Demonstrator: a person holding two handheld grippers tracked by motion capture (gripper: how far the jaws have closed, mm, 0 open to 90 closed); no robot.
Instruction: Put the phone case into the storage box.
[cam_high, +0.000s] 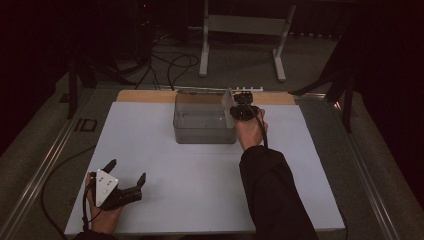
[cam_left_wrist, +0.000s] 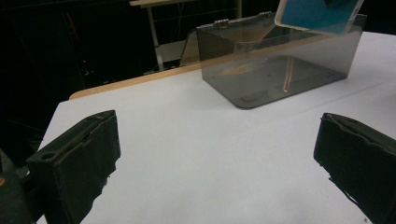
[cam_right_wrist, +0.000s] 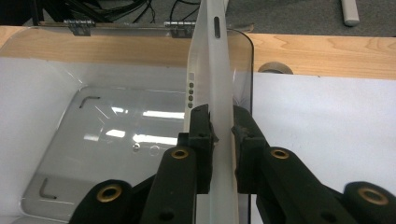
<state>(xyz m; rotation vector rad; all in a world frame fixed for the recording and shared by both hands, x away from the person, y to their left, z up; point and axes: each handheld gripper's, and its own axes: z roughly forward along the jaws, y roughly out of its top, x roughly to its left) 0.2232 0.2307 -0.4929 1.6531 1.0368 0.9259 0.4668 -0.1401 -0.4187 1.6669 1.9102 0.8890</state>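
Right gripper (cam_right_wrist: 220, 126) is clamped on the tablet's (cam_right_wrist: 211, 70) thin edge over the clear box (cam_high: 204, 131) rim (left gripper (cam_high: 126, 175) idle, jaws spread), so any tilt could slip it or knock the wall.

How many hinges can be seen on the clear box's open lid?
2. Both sit on the back edge of the clear box, where the lid folds away: one hinge at the left, the other hinge just left of the flat device that the right gripper holds.
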